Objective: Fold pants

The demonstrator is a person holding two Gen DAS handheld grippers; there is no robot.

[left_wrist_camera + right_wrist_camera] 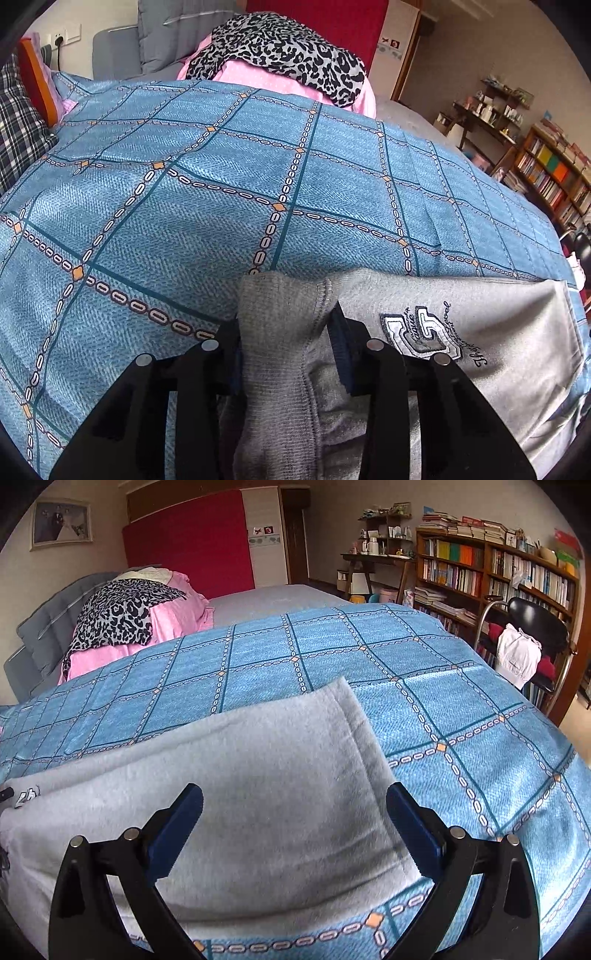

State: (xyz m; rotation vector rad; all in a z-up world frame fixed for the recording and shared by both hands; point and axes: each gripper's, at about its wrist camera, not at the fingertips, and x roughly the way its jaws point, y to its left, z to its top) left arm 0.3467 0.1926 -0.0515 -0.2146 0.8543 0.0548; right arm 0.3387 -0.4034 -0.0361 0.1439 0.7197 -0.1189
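Bedroom, blue checked bedspread (pixel 443 701): grey sweatpants (pixel 258 775) lie lengthwise left to right. Left gripper (pixel 284 332) pinches a bunched end; right gripper (pixel 295 830) hovers wide open, empty, over the cuff end.

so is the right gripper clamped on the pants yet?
No, the right gripper hangs open over the gray pants, its blue pads spread wide with flat cloth showing between them.

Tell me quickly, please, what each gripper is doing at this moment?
Left gripper: closed on a bunched fold of the grey pants.
Right gripper: open, holding nothing, poised over the pants.
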